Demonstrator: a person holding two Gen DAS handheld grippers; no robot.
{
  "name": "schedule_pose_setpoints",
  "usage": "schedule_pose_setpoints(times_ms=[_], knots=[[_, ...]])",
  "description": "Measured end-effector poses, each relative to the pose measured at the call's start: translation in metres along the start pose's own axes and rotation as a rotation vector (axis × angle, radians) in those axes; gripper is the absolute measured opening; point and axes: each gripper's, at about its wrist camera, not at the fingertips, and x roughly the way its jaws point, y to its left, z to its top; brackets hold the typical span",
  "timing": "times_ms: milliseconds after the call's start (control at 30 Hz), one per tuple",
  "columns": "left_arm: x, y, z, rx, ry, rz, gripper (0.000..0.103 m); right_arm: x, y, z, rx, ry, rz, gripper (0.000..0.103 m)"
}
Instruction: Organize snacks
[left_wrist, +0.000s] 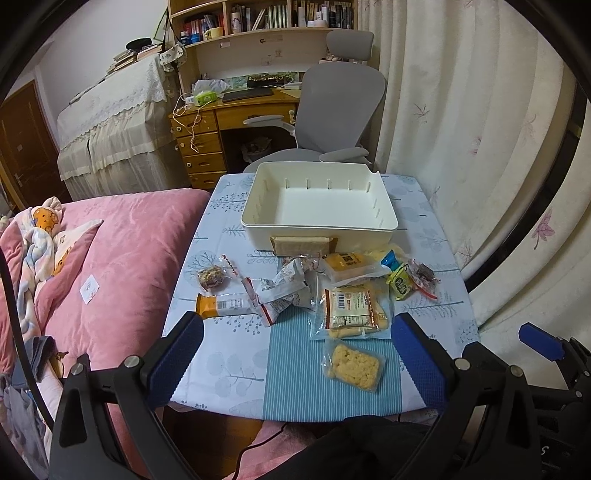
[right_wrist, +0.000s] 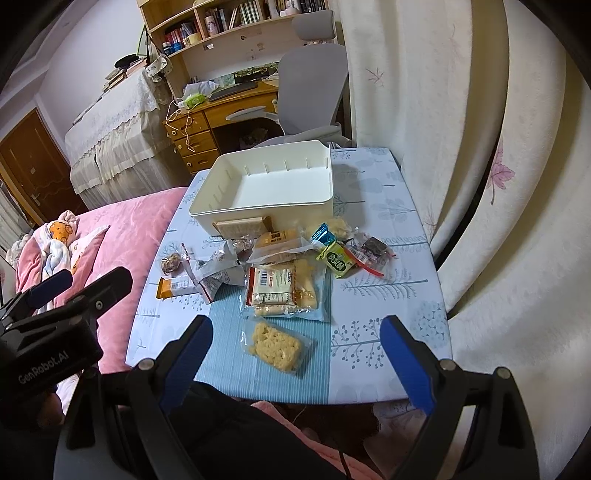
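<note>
Pale blue tablecloth (left_wrist: 229, 373) printed with grey trees covers a small table; a pink quilt (left_wrist: 133, 251) lies beside it, cream curtains (left_wrist: 461, 129) hang alongside, and a grey office chair (left_wrist: 332, 107) and wooden desk (left_wrist: 221, 122) stand behind. White bin (left_wrist: 384, 206) sits empty at the far end. Snack packets (left_wrist: 351, 306) lie scattered just in front of it, one rice cracker (left_wrist: 354, 365) nearest. "GenRobot.AI" reads on the left gripper (right_wrist: 79, 282) body. Left gripper and right gripper (right_wrist: 297, 338) both hover with fingers spread, holding nothing. Packet labels are illegible.
</note>
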Motion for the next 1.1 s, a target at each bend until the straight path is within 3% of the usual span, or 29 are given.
schedule_pose_setpoints(times_ms=[433,700,1100], knots=[[-0.002,0.006,-0.005,-0.023,0.013,-0.005,0.102,-0.001,-0.001,-0.006,0.005,-0.014,0.023,0.093],[0.011,0.012,-0.002,-0.024,0.063,-0.022,0.102,0.007,0.002,-0.007,0.019,0.011,0.021,0.093],[0.051,0.061,0.026,-0.005,0.125,-0.078,0.102,0.041,0.028,0.016,0.105,0.079,-0.013,0.093]])
